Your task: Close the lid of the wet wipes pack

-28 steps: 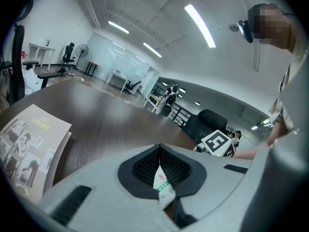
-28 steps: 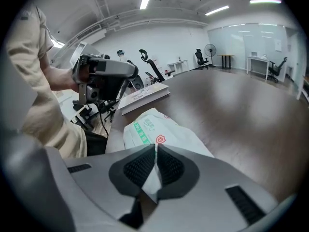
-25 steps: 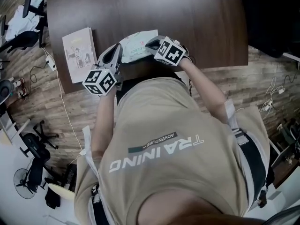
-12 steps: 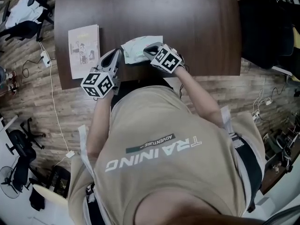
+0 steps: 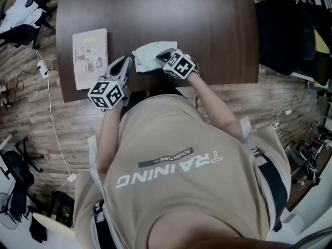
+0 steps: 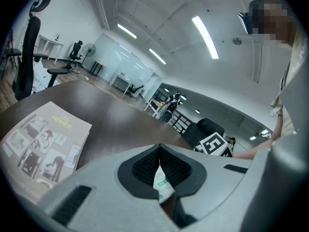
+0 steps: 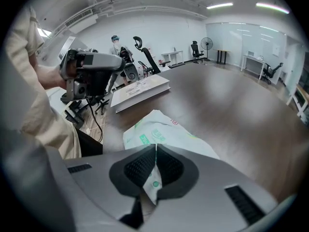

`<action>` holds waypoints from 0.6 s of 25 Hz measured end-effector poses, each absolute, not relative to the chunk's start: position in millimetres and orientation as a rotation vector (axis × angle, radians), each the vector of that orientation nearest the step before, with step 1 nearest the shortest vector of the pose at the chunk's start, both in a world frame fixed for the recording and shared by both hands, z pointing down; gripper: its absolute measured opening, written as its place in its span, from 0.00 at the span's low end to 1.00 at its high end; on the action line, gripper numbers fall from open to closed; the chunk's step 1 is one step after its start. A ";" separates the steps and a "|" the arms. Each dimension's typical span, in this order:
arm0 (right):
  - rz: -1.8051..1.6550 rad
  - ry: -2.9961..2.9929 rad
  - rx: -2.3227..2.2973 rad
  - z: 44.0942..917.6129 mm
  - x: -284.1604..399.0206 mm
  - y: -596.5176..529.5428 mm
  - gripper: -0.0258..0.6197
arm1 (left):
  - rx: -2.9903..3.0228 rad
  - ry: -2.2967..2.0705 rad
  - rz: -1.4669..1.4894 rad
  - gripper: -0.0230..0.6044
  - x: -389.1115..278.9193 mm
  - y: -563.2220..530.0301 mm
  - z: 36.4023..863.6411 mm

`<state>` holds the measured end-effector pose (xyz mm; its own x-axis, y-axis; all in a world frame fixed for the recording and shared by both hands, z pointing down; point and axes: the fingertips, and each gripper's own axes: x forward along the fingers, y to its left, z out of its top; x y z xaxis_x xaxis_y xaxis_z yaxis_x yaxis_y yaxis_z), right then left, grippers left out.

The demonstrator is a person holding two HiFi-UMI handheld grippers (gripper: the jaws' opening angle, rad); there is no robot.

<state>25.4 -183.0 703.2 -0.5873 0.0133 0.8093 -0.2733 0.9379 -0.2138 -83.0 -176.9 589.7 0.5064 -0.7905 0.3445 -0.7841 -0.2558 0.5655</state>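
Observation:
The wet wipes pack (image 5: 147,56), white with green print, lies on the dark brown table (image 5: 207,30) near its front edge. My left gripper (image 5: 125,65) is at the pack's left end and is shut on a corner of it; that corner of the pack (image 6: 163,183) shows between the pads of the left gripper (image 6: 159,151). My right gripper (image 5: 164,55) is at the pack's right side. In the right gripper view the right gripper (image 7: 156,149) is shut on the near edge of the pack (image 7: 166,129). The lid is hidden.
A printed booklet (image 5: 90,56) lies on the table left of the pack, near the left edge. The table's front edge runs just below the grippers. Office chairs and cables stand on the wooden floor (image 5: 41,118) around the table.
Both grippers and the pack have shifted slightly left, toward the booklet. Both grips look the same as before.

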 end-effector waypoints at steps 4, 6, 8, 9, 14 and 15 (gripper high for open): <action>0.377 -2.157 0.229 704.5 25.2 -182.2 0.07 | 2.081 -1.256 -0.014 0.04 -78.1 -178.1 587.3; 0.385 -2.151 0.261 704.0 26.5 -181.7 0.07 | 2.099 -1.231 -0.012 0.04 -72.8 -177.9 585.7; 0.389 -2.143 0.274 703.3 26.2 -182.3 0.07 | 2.112 -1.205 -0.004 0.04 -68.5 -178.5 587.2; 0.391 -2.142 0.280 703.0 25.6 -182.6 0.07 | 2.115 -1.192 0.003 0.04 -66.8 -178.6 589.5; 0.416 -2.151 0.340 704.0 24.2 -184.9 0.06 | 2.133 -1.147 0.012 0.04 -55.2 -178.7 594.4; 0.420 -2.151 0.354 703.9 24.9 -184.6 0.06 | 2.141 -1.142 0.014 0.04 -52.4 -178.5 593.3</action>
<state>24.9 -184.6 703.9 -0.5640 -0.0972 0.8200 -0.3983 0.9019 -0.1671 -52.4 -178.5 593.3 0.6112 -0.7250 0.3176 -0.7325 -0.3662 0.5738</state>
